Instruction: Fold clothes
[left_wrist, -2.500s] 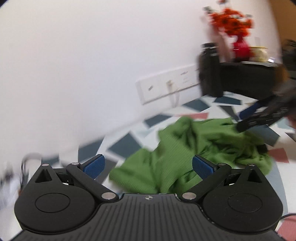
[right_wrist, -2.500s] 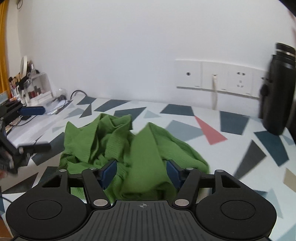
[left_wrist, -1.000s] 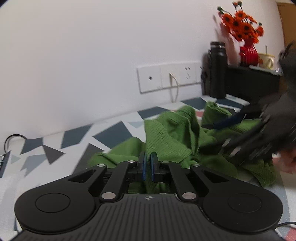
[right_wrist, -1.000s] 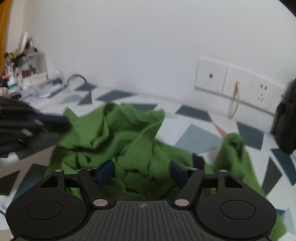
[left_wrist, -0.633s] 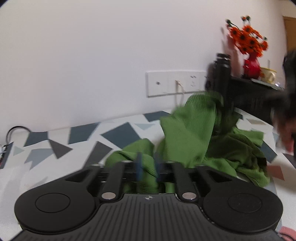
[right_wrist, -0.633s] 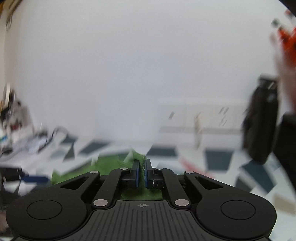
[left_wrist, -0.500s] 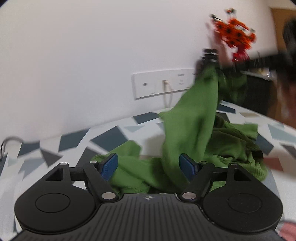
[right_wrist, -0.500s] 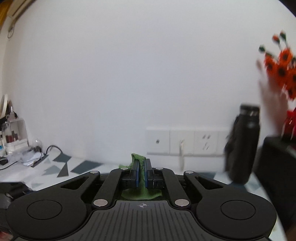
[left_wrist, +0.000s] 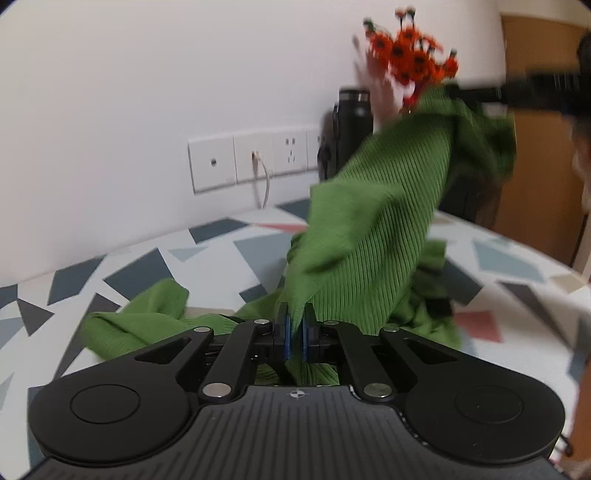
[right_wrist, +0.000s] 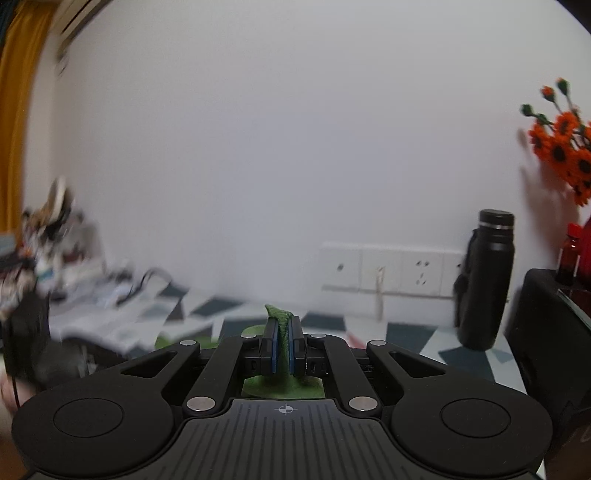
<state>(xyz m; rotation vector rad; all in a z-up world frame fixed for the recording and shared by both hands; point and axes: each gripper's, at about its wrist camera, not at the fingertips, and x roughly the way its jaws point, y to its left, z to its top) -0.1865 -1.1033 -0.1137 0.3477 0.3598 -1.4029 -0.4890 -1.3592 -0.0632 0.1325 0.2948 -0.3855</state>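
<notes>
Half a second ago the left gripper (left_wrist: 294, 332) stood with its fingers spread wide over the cloth; now they are pressed together on a fold of the green garment (left_wrist: 369, 229), which rises steeply from that pinch up and to the right. Its ribbed knit stretches taut to the right gripper (left_wrist: 480, 92), seen blurred at the top right of the left wrist view, higher than before. From the right wrist camera, the right gripper (right_wrist: 283, 343) has its blue pads clamped on a narrow ridge of the green garment (right_wrist: 279, 317) that pokes up between them. Part of the garment lies crumpled on the patterned tabletop (left_wrist: 147, 262), one part trailing off to the left. Behind it, against the white wall, are a row of wall sockets (left_wrist: 251, 162) with a white cable plugged in, a black bottle (right_wrist: 487, 280), and orange flowers (right_wrist: 565, 147) beside it. Clutter at the table's far left in the right wrist view is too blurred to make out
</notes>
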